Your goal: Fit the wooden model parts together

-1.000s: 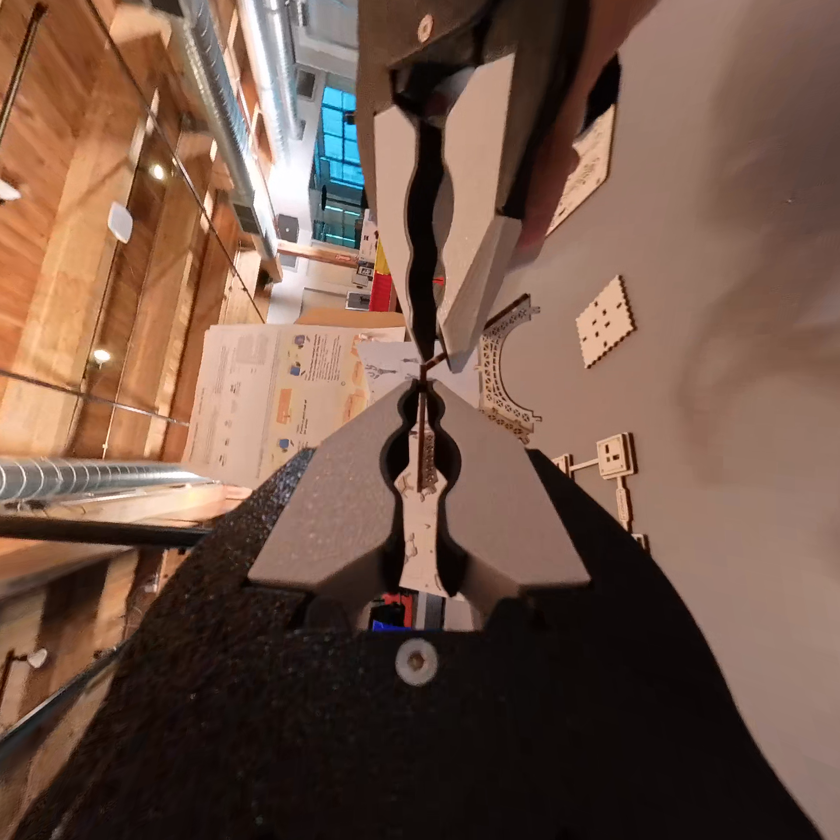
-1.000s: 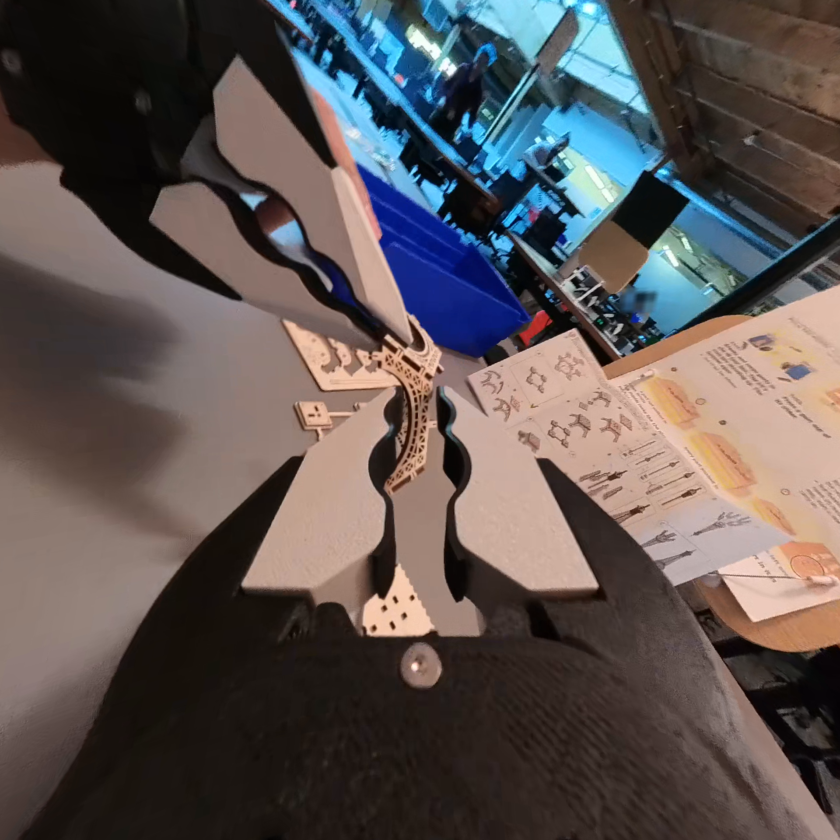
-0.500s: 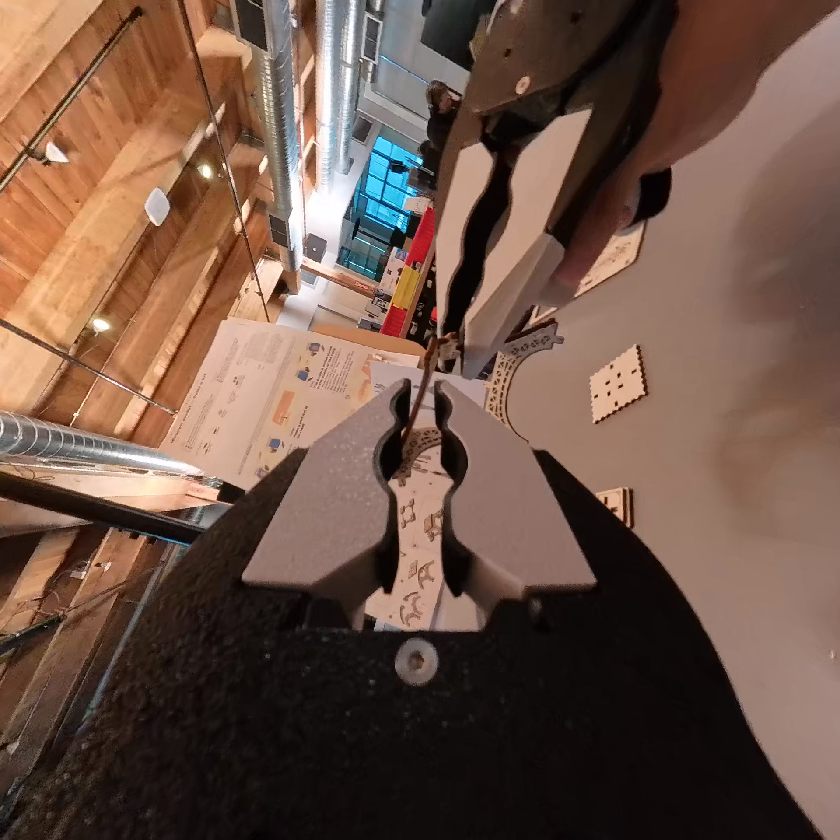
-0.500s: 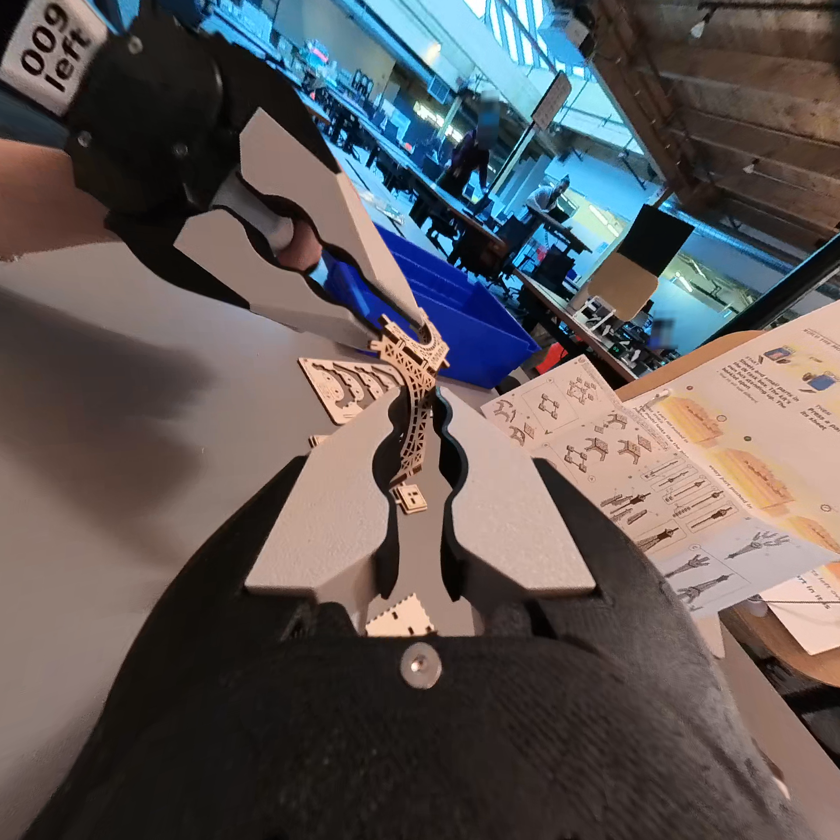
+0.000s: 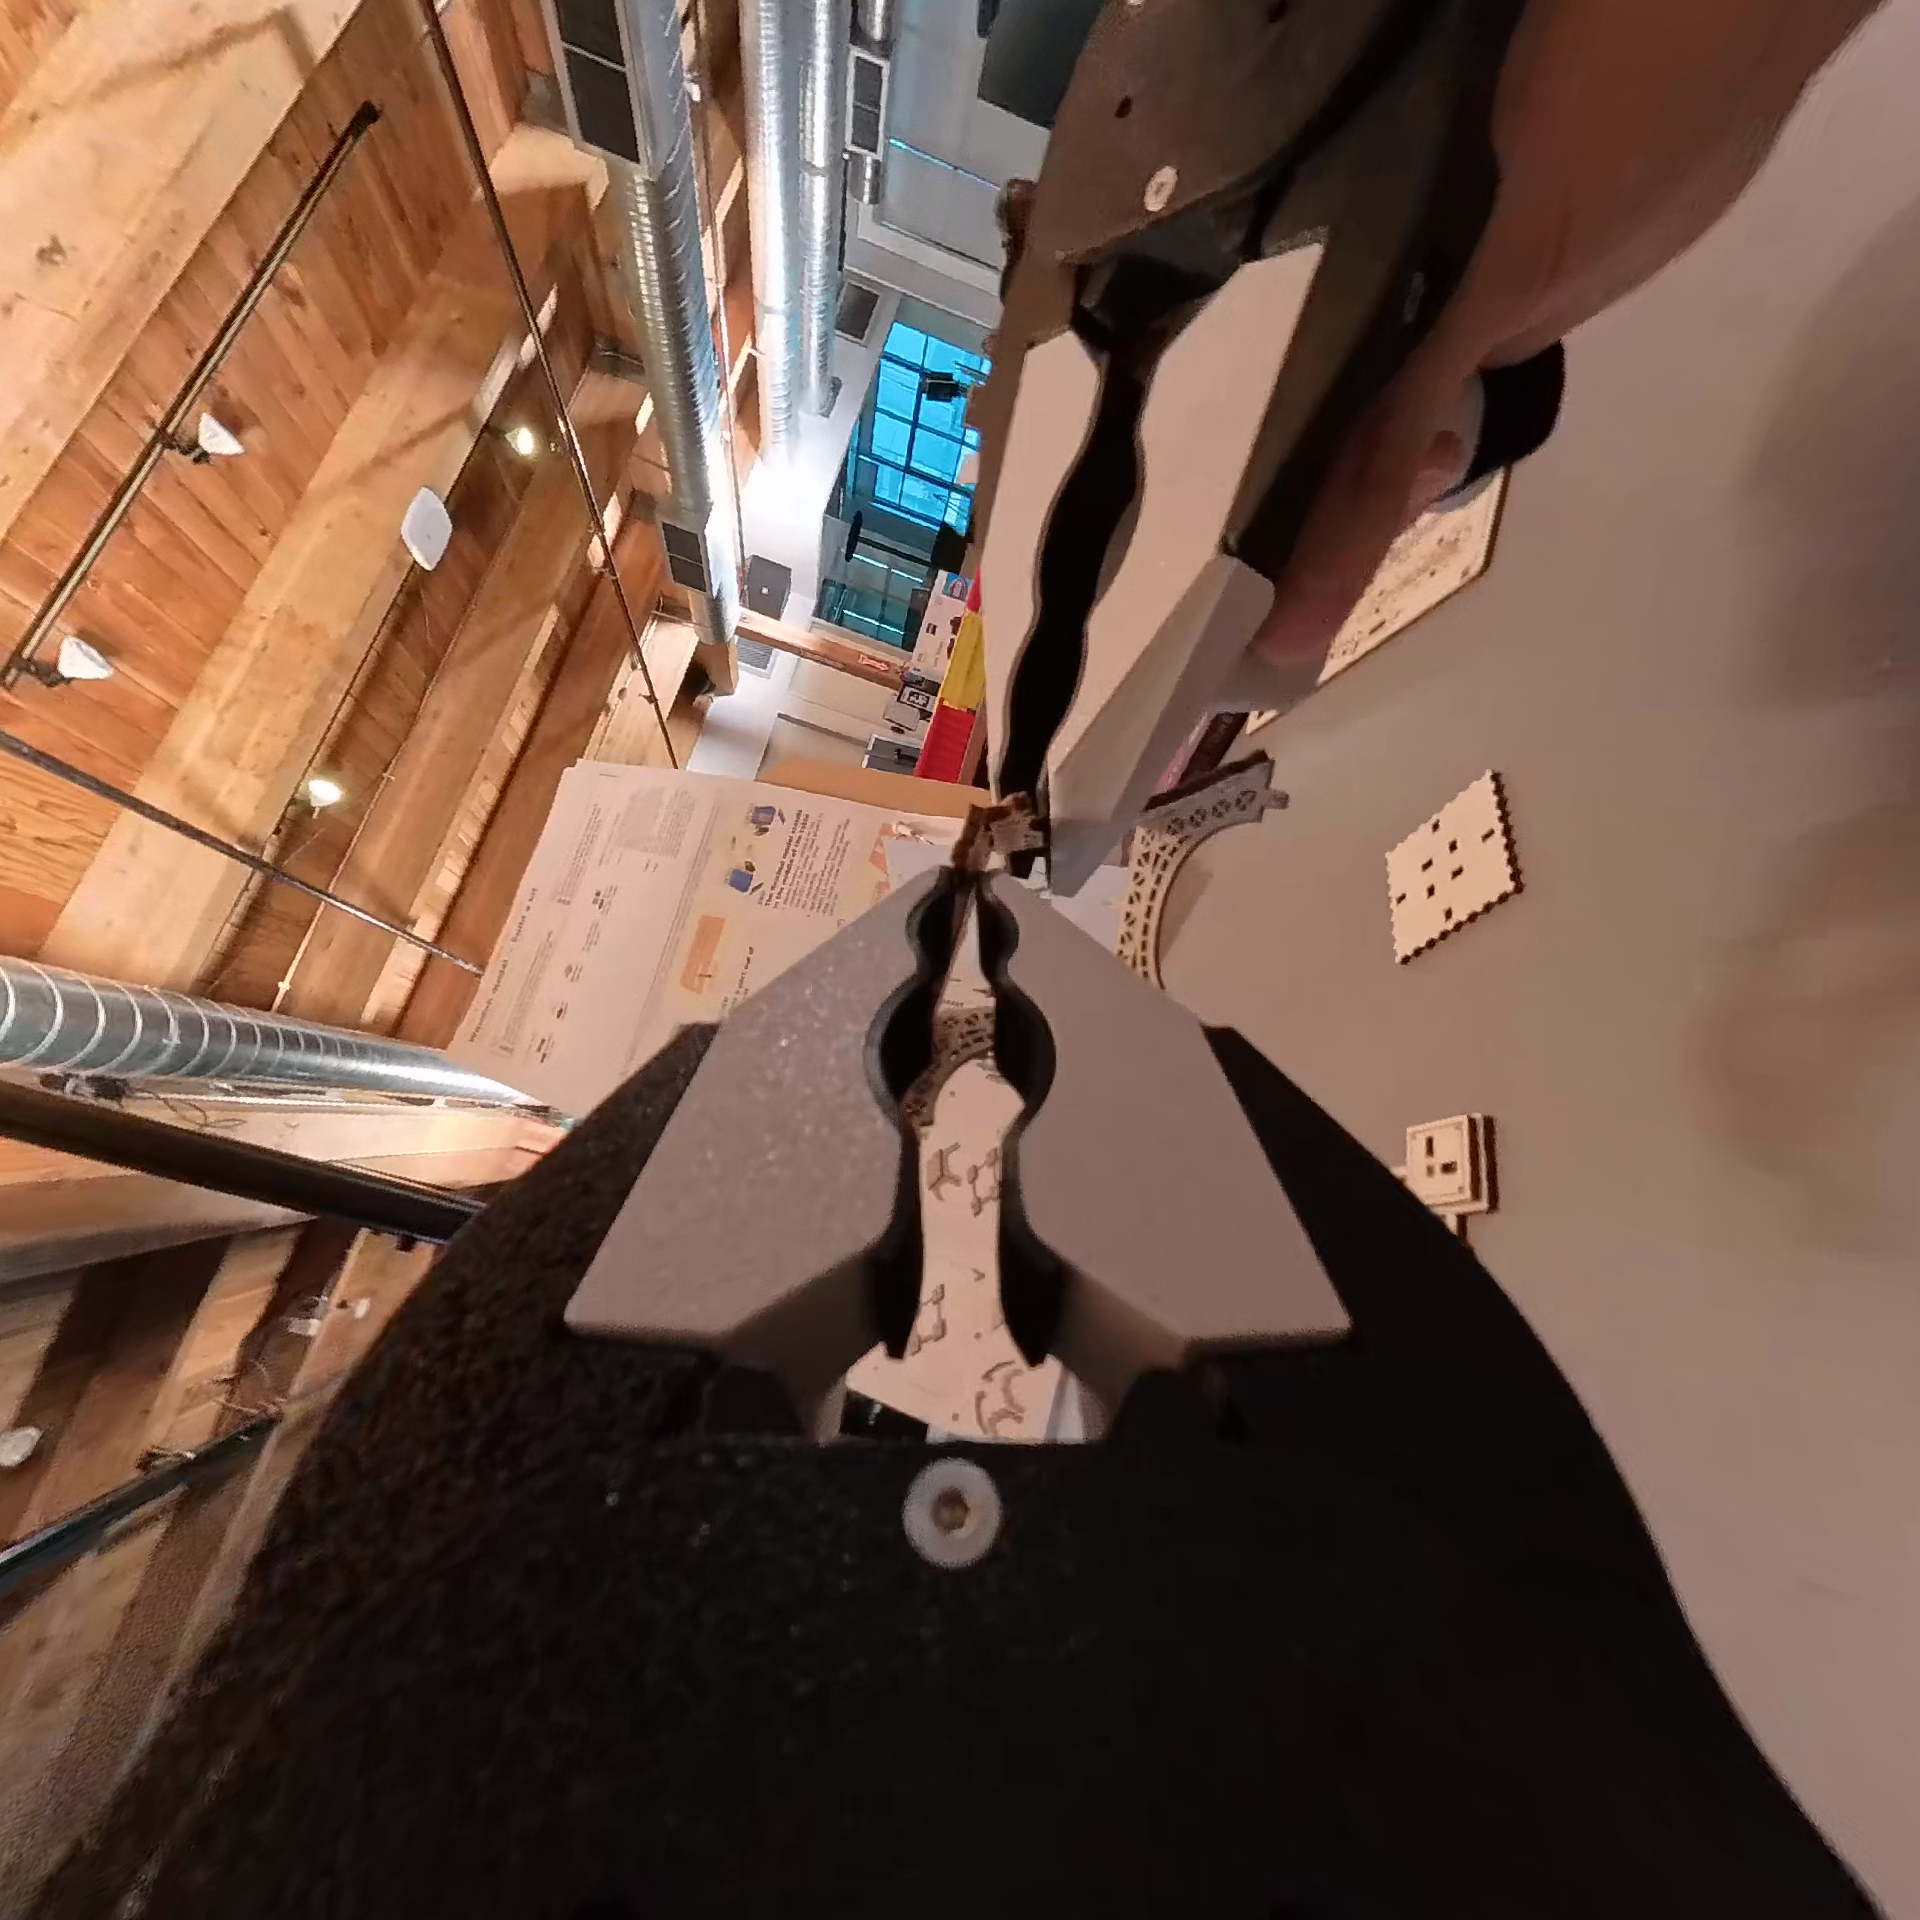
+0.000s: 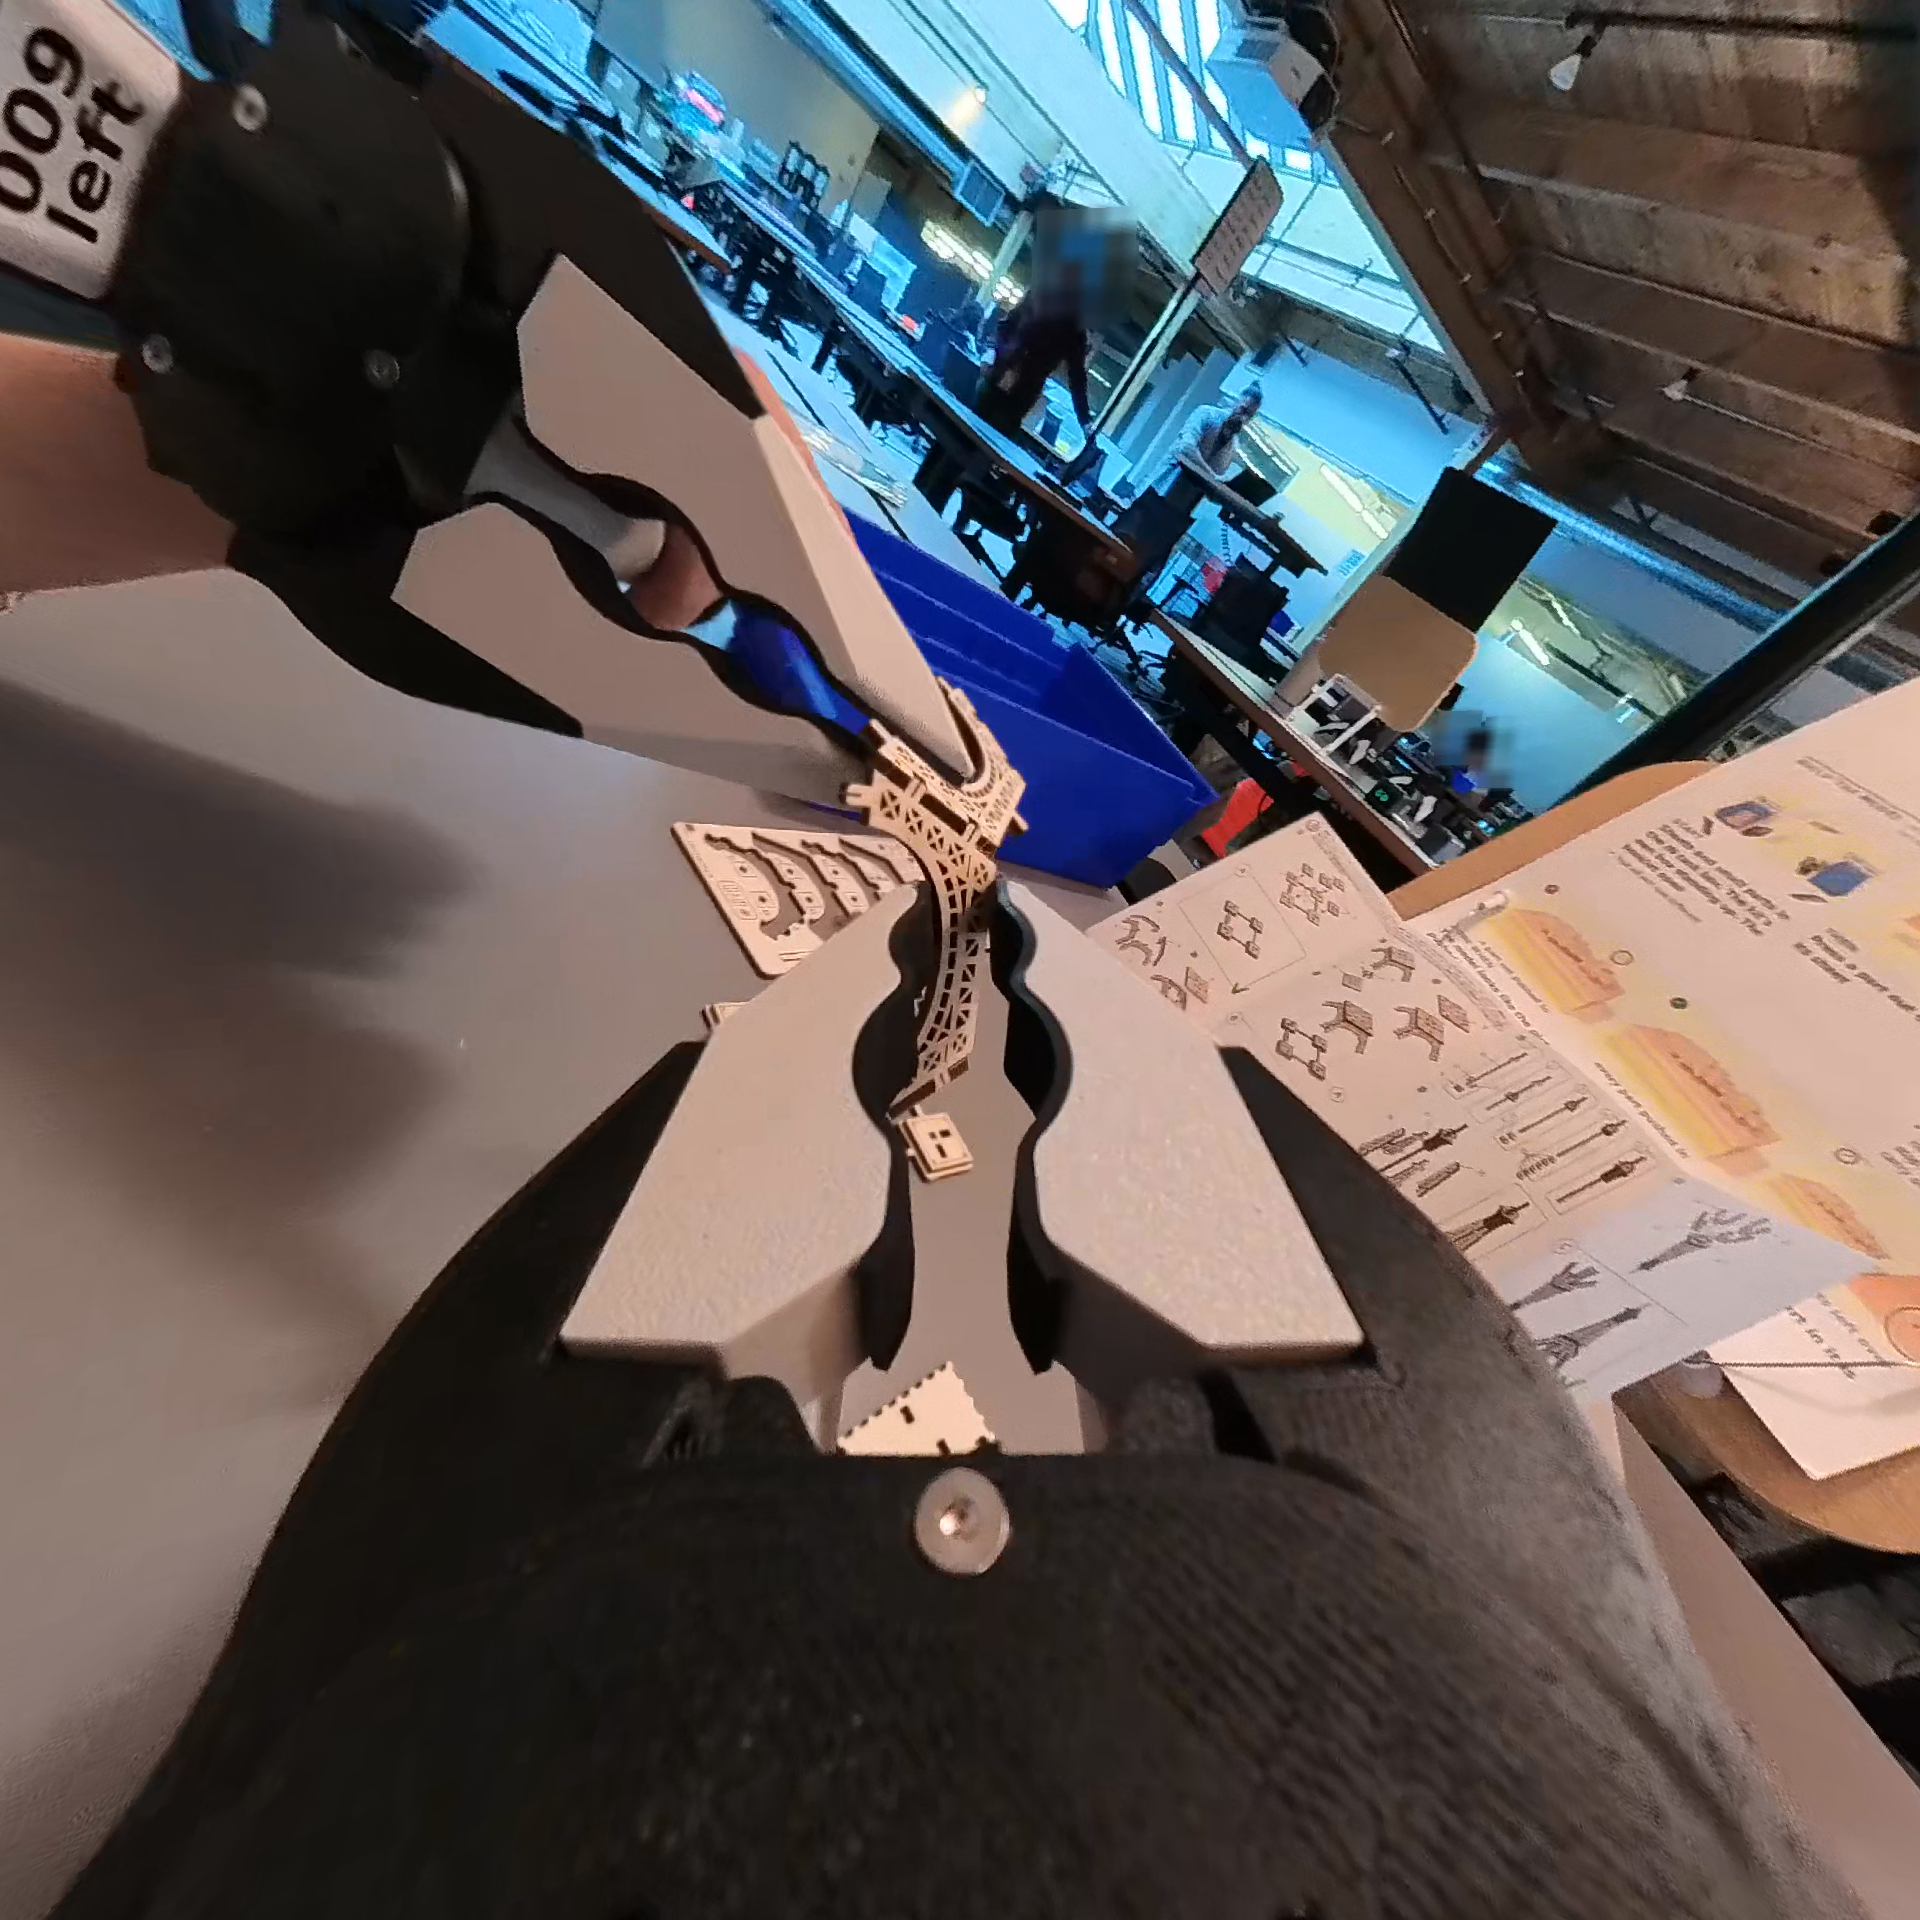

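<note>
Lattice strip (image 6: 951,977) clamped in right claw (image 6: 961,904), long axis running fwd to upper centre; left claw (image 6: 914,758) pinches its far tip.

The square wooden plate (image 6: 920,1425) shows only a corner — the right claw (image 6: 961,902) hides the rest.

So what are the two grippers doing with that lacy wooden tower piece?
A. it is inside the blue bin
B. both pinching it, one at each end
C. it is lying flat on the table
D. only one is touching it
B: in the right wrist view the right gripper is shut on the curved lattice tower piece, and the left gripper pinches its wide far end, so it hangs above the grey table.
</note>
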`<action>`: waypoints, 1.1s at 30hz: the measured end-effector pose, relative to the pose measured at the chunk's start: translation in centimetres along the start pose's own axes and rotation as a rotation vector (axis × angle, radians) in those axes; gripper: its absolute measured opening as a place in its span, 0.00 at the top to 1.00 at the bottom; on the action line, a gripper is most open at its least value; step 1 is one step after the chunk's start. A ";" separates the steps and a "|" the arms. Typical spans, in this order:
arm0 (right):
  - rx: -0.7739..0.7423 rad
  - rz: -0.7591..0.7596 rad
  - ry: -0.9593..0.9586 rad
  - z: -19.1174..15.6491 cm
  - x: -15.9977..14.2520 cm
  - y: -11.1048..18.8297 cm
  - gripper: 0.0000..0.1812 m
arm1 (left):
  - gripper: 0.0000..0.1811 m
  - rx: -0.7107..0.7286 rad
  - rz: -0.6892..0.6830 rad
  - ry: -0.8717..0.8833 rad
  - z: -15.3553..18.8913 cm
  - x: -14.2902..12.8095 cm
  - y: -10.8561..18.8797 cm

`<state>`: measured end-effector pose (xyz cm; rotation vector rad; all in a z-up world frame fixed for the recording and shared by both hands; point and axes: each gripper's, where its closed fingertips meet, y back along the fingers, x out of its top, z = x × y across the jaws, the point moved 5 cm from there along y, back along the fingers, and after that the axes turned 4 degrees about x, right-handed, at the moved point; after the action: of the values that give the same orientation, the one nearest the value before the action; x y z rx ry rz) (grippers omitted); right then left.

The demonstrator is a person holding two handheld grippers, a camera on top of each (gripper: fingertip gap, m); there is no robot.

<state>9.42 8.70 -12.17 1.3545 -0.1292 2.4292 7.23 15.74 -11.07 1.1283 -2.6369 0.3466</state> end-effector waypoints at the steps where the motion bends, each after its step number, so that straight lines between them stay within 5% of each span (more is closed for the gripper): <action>1: -0.016 0.004 -0.006 0.0 0.1 0.0 0.96 | 1.00 0.009 0.003 0.026 -0.1 0.0 0.0; 9: -0.116 0.008 -0.086 -0.1 0.3 -0.4 0.96 | 1.00 0.042 0.010 0.201 -0.4 -0.3 -0.3; 28: -0.165 -0.028 -0.105 -0.4 -0.1 -0.7 0.96 | 1.00 -0.008 0.022 0.308 -0.1 0.0 -0.6; 33: -0.219 -0.049 -0.058 -0.1 0.2 -0.7 0.98 | 1.00 -0.003 -0.023 0.179 -0.4 1.1 -0.8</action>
<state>9.45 9.39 -12.08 1.3136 -0.3615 2.2601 7.15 14.59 -10.29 1.0724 -2.4668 0.4178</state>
